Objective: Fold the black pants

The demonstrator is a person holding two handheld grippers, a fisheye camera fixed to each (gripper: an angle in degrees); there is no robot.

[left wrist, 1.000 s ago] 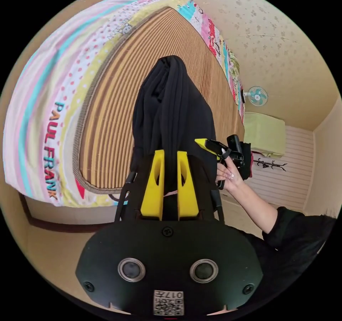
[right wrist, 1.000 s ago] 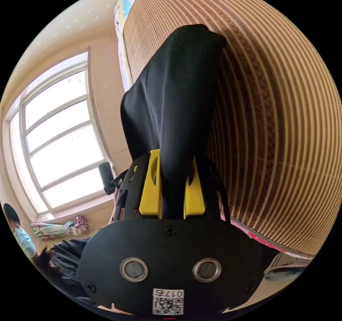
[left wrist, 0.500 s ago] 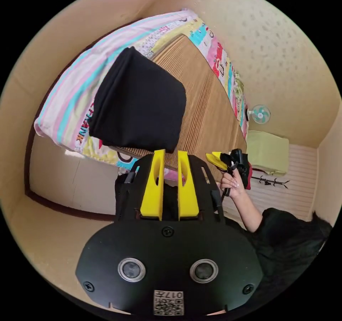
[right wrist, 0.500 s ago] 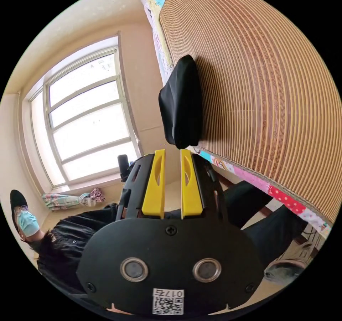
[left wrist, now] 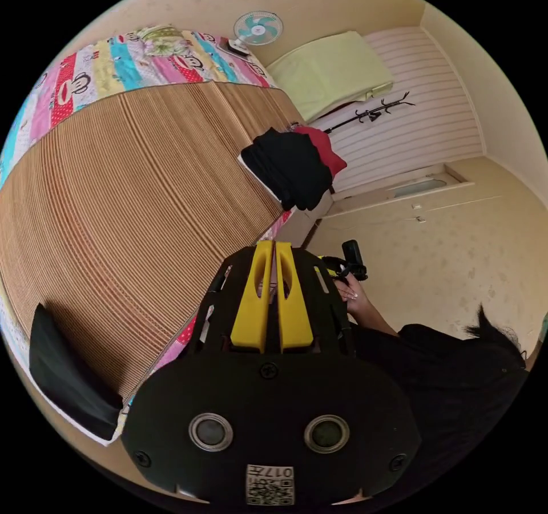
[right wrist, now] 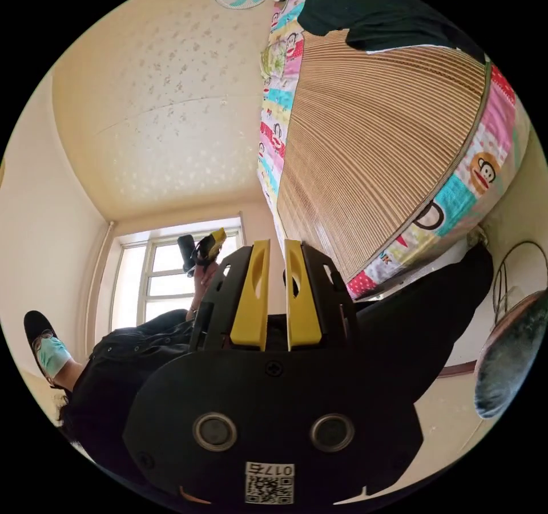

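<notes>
Black pants folded on bamboo mat, both grippers' jaws empty

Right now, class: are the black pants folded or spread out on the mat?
Folded. The black pants lie as a compact block at the bamboo mat's edge, held by neither gripper.
</notes>
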